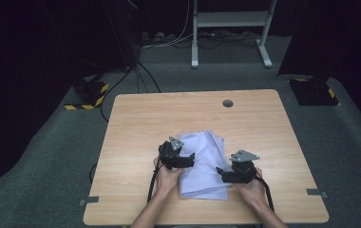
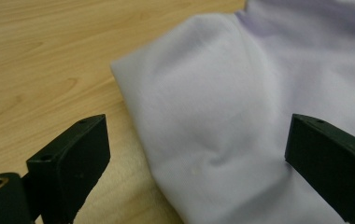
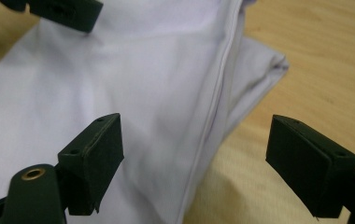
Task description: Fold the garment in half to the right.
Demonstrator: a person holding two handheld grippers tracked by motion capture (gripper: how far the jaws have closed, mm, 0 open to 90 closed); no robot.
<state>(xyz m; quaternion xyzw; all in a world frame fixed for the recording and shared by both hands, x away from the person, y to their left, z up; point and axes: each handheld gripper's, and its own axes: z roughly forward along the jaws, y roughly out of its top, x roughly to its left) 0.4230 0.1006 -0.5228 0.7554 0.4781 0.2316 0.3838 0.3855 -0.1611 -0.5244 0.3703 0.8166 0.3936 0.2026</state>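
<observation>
A pale lilac cloth [image 1: 202,166] is lying folded on the near middle of the wooden bench [image 1: 140,118], and both tools are flanking it. The left tool [image 1: 184,160] is sitting at the cloth's left edge with its jaws standing wide apart, one over bare wood and one over fabric, clamping nothing. The right tool [image 1: 222,174] is hovering at the cloth's right edge, jaws likewise well apart and straddling the seamed border [image 3: 217,102], with nothing gripped.

The cloth looks light, soft and limp, so it will probably be drooping and sliding over its own layers once lifted; a pinch on the middle would likely gather only the top layer. The stitched hem and the corners seem the firmest places to take hold.

The bench is smooth, light-grained wood with a round cable hole [image 1: 227,103] near its far edge. Around it, grey carpet [image 1: 50,156] is running out to dark surroundings, with a white frame [image 1: 231,28] and loose cables [image 1: 145,78] standing beyond.
</observation>
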